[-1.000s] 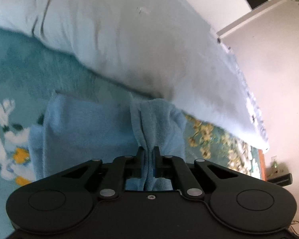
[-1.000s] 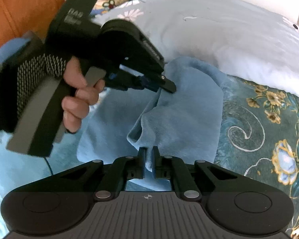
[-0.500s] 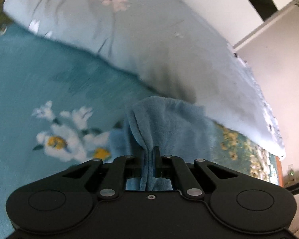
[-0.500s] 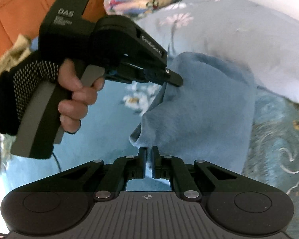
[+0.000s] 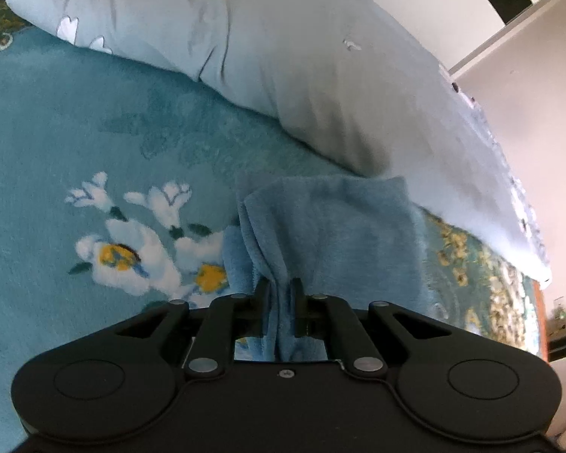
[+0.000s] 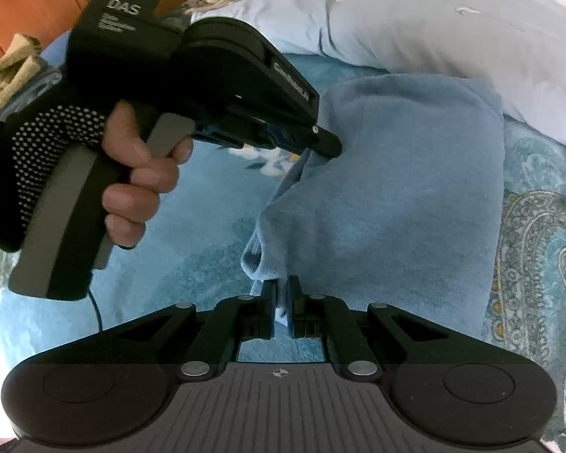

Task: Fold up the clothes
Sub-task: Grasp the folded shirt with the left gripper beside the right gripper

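The blue garment's (image 6: pixel 396 207) near edge is hidden behind the right tongs (image 6: pixel 282 294), its pinched corner unseen.

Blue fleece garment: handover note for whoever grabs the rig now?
Left hand-held gripper: shut on the blue fleece garment, bunched edge.
Right hand-held gripper: shut on a nearer corner of it.
Garment is doubled over on the teal floral blanket, beside the pale blue pillow.
Done: one fold, it seems.
Left: lay it flat, release, probably fold again.
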`<state>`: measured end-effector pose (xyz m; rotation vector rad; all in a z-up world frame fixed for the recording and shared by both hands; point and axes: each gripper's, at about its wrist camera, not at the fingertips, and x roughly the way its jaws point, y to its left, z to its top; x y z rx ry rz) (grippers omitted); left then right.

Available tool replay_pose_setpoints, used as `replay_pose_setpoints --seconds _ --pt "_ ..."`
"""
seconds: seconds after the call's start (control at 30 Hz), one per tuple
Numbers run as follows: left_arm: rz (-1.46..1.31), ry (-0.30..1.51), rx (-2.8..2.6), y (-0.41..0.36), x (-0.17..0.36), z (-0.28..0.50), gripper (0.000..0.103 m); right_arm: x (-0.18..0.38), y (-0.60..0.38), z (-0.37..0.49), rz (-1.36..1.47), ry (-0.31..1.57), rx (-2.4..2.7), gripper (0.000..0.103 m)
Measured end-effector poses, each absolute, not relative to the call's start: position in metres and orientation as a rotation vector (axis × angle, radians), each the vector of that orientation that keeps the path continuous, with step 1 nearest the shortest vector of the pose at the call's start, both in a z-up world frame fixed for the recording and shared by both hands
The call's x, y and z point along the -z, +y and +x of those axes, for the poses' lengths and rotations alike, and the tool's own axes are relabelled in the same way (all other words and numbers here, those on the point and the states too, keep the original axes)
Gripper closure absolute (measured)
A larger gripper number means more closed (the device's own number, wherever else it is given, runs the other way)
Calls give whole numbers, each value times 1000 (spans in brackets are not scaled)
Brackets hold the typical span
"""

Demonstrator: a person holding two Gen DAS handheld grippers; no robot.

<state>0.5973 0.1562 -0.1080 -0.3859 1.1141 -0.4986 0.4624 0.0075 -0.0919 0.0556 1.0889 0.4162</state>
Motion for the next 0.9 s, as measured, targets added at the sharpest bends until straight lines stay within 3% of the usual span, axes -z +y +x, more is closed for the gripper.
replay_pose_setpoints --seconds 0.03,0.1,0.17,0.2,0.27,0.37,0.63,0.9 --pt "-395 1109 505 159 103 596 91 88 4 460 67 1077 -418 98" --pt "-412 1092 508 166 96 593 68 80 -2 457 90 1053 -422 93" --pt "-429 1076 511 172 88 590 64 76 -18 446 156 1038 -365 79" --pt "-437 1068 512 175 84 589 60 75 -26 441 192 1031 -332 67" --pt "-452 1084 505 177 87 589 53 72 -44 429 264 1015 -266 64" --pt "-456 1119 484 174 96 592 52 74 -71 413 402 1006 -151 56" --pt "-443 1161 485 158 130 630 49 150 -112 391 1042 952 96 56" --pt "-501 1160 513 149 147 653 49 181 -107 408 1213 880 143 56"
